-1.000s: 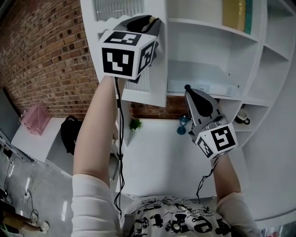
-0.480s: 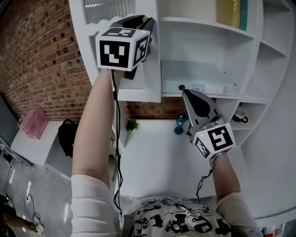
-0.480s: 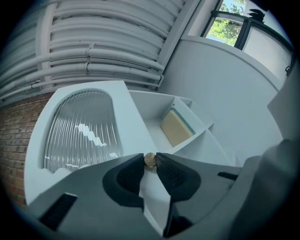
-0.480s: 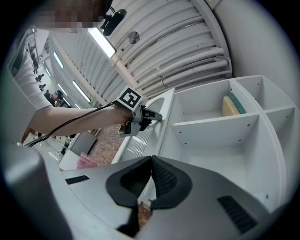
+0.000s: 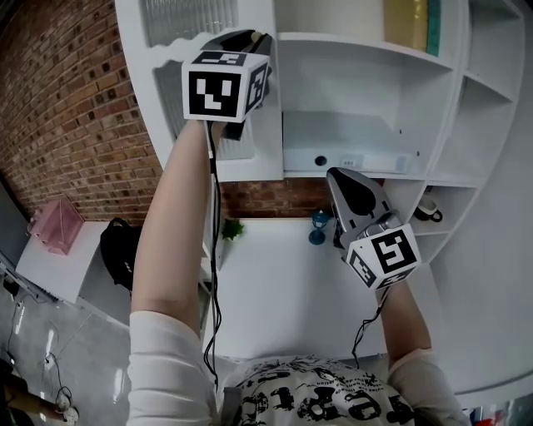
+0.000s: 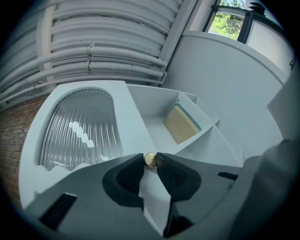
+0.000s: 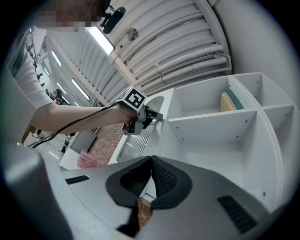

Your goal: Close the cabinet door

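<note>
The cabinet door (image 5: 179,91), with its ribbed glass pane, stands swung out from the white cabinet (image 5: 454,100). The left claw (image 6: 150,162) is clenched on the door's small brass knob (image 6: 150,159). To close it well, I'd push along the door's arc, keeping the pinch square so the round knob can't slip, and ease off near the frame. The right claw (image 7: 151,161), pressed together on nothing, hangs below the open shelf just beside the door's edge and is best kept low. A yellowish book (image 5: 405,25) sits back on the upper shelf, seemingly out of the door's way. The table (image 5: 275,283) with a small plant (image 5: 232,229) lies well below.

The matt white cabinet door (image 6: 129,117) holds ribbed glass (image 6: 77,126) and a brassy knob (image 6: 150,159).
</note>
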`<state>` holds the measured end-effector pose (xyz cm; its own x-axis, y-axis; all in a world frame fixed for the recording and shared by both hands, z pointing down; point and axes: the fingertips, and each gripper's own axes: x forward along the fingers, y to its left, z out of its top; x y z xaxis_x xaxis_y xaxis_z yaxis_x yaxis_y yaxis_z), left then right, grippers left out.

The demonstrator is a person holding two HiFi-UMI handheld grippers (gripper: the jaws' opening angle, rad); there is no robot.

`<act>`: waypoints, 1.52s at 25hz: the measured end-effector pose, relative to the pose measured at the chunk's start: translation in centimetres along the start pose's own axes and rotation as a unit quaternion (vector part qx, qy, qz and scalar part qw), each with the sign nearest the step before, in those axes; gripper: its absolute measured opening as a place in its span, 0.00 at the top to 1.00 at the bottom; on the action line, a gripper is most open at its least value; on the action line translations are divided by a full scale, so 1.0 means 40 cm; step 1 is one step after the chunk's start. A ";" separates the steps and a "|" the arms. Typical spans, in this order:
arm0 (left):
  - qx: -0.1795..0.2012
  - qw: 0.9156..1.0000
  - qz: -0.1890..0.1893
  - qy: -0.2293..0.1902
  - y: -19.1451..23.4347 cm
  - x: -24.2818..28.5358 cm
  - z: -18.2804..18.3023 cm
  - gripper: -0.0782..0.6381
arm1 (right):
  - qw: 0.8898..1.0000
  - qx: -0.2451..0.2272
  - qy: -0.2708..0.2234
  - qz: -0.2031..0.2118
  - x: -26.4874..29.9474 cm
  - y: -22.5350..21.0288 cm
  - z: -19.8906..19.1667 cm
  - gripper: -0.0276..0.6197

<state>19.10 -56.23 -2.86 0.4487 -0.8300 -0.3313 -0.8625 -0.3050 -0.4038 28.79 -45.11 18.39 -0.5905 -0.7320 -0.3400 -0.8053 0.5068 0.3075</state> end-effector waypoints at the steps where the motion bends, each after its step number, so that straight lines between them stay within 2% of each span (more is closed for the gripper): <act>1: 0.002 1.000 0.000 -0.001 0.000 0.001 -0.001 0.76 | 1.000 0.001 0.001 0.000 0.000 -0.001 -0.001 0.94; 9: -0.011 1.000 -0.003 -0.005 0.003 -0.007 -0.002 0.75 | 1.000 0.003 0.011 0.002 0.009 0.013 -0.015 0.94; 14: 0.004 1.000 -0.003 -0.018 -0.003 -0.043 0.008 0.75 | 1.000 0.005 0.021 0.001 0.004 0.021 -0.028 0.94; 17: -0.005 1.000 -0.008 -0.026 -0.008 -0.081 0.007 0.75 | 1.000 0.010 0.022 -0.001 0.000 0.034 -0.035 0.94; 19: -0.007 0.999 -0.011 -0.030 -0.014 -0.114 -0.006 0.80 | 1.000 0.012 0.023 -0.001 -0.004 0.047 -0.041 0.94; 20: -0.007 0.999 -0.014 -0.029 -0.021 -0.129 -0.017 0.84 | 1.000 0.013 0.023 -0.001 -0.004 0.053 -0.045 0.94; 25: -0.006 0.999 -0.029 -0.026 -0.058 -0.189 -0.074 0.86 | 0.999 0.022 0.029 -0.001 -0.005 0.083 -0.068 0.94; 30: -0.033 0.998 -0.042 -0.030 -0.104 -0.256 -0.150 0.87 | 0.999 0.026 0.036 -0.004 -0.015 0.111 -0.090 0.94; 38: -0.087 0.993 -0.081 -0.005 -0.211 -0.378 -0.321 0.87 | 0.998 0.038 0.054 -0.017 -0.039 0.154 -0.156 0.94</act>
<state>16.60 -47.12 16.50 0.5871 -0.7584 -0.2833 -0.8053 -0.5113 -0.3001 25.08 -43.69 26.36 -0.5570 -0.7920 -0.2501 -0.8289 0.5112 0.2271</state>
